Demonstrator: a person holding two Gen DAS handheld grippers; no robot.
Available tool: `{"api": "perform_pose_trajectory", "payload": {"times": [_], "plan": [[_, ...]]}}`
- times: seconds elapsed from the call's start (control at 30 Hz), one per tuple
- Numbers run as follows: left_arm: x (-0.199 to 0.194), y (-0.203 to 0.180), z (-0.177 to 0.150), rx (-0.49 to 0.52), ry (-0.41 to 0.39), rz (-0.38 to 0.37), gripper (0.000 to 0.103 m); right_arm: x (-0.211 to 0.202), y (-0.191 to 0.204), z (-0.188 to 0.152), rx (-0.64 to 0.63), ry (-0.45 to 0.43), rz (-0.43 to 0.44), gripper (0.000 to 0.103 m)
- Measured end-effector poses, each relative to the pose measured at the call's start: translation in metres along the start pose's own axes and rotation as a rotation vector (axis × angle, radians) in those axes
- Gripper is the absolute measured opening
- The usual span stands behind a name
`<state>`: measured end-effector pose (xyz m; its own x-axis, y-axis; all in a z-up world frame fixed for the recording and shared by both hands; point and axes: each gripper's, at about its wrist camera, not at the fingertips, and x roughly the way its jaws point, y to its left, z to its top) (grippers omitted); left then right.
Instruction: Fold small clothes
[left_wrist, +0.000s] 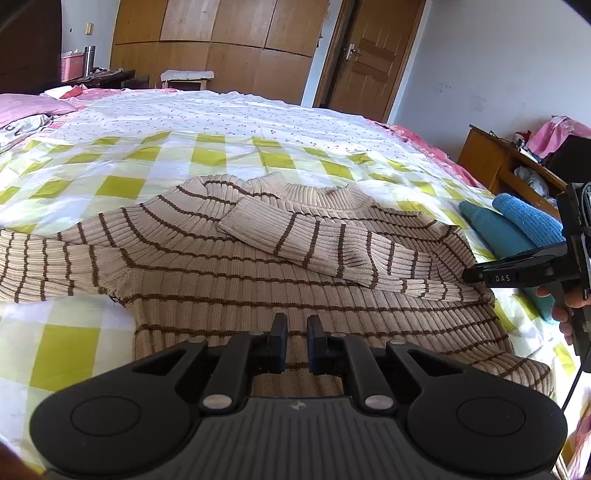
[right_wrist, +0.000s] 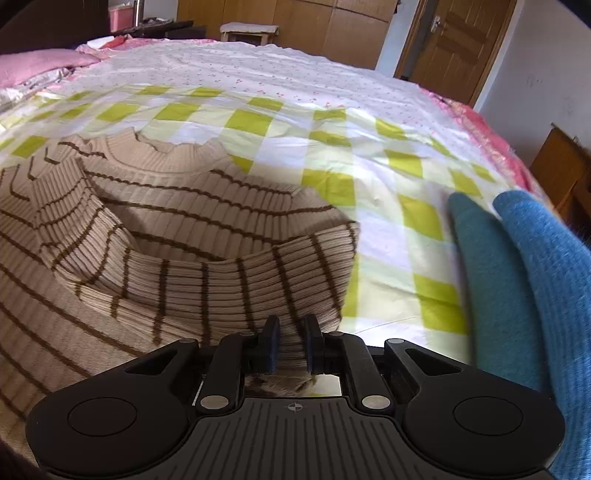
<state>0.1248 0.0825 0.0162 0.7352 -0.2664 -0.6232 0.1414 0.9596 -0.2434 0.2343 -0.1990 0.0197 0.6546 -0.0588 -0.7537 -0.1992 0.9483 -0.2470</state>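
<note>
Both grippers stood nearly closed over the striped sweater. Right gripper pinched its folded sleeve; left gripper held nothing.

This is a bedroom in a home: a wide bed with a checked sheet, pink pillows, a wooden wardrobe and a wooden door.
</note>
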Motion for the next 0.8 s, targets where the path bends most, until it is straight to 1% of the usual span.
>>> {"api": "perform_pose_trajectory", "payload": {"times": [0.03, 0.07, 0.17, 0.27, 0.3, 0.33, 0.37, 0.43, 0.57, 0.67, 0.73, 0.8], "plan": [[-0.002, 0.001, 0.000, -0.004, -0.001, 0.000, 0.017, -0.005, 0.001, 0.002, -0.007, -0.011, -0.024, 0.014], [-0.004, 0.002, 0.001, -0.008, -0.003, -0.002, 0.017, -0.012, 0.003, 0.003, -0.010, -0.035, -0.014, 0.020], [-0.014, 0.005, 0.001, -0.008, -0.012, -0.002, 0.017, -0.040, 0.018, 0.011, -0.048, -0.126, 0.095, 0.021], [-0.023, 0.009, 0.001, -0.002, -0.023, 0.014, 0.017, -0.055, 0.054, 0.023, -0.127, -0.192, 0.226, 0.020], [-0.026, 0.011, 0.001, -0.005, -0.026, 0.020, 0.017, -0.054, 0.067, 0.028, -0.150, -0.201, 0.264, 0.021], [-0.028, 0.014, 0.000, -0.009, -0.029, 0.025, 0.017, -0.051, 0.081, 0.032, -0.172, -0.202, 0.297, 0.024], [-0.030, 0.017, 0.000, -0.015, -0.033, 0.030, 0.018, -0.047, 0.093, 0.036, -0.193, -0.204, 0.321, 0.028], [-0.033, 0.025, 0.000, -0.029, -0.042, 0.042, 0.020, -0.038, 0.122, 0.043, -0.240, -0.209, 0.356, 0.031], [-0.032, 0.038, 0.001, -0.060, -0.048, 0.042, 0.021, -0.023, 0.159, 0.053, -0.286, -0.197, 0.399, 0.033], [-0.032, 0.043, 0.001, -0.055, -0.052, 0.040, 0.021, -0.008, 0.174, 0.059, -0.315, -0.180, 0.376, 0.033], [-0.031, 0.045, 0.000, -0.053, -0.049, 0.038, 0.022, 0.001, 0.178, 0.060, -0.328, -0.154, 0.368, 0.033], [-0.030, 0.047, 0.000, -0.055, -0.048, 0.036, 0.022, 0.005, 0.178, 0.060, -0.328, -0.150, 0.362, 0.033]]}}
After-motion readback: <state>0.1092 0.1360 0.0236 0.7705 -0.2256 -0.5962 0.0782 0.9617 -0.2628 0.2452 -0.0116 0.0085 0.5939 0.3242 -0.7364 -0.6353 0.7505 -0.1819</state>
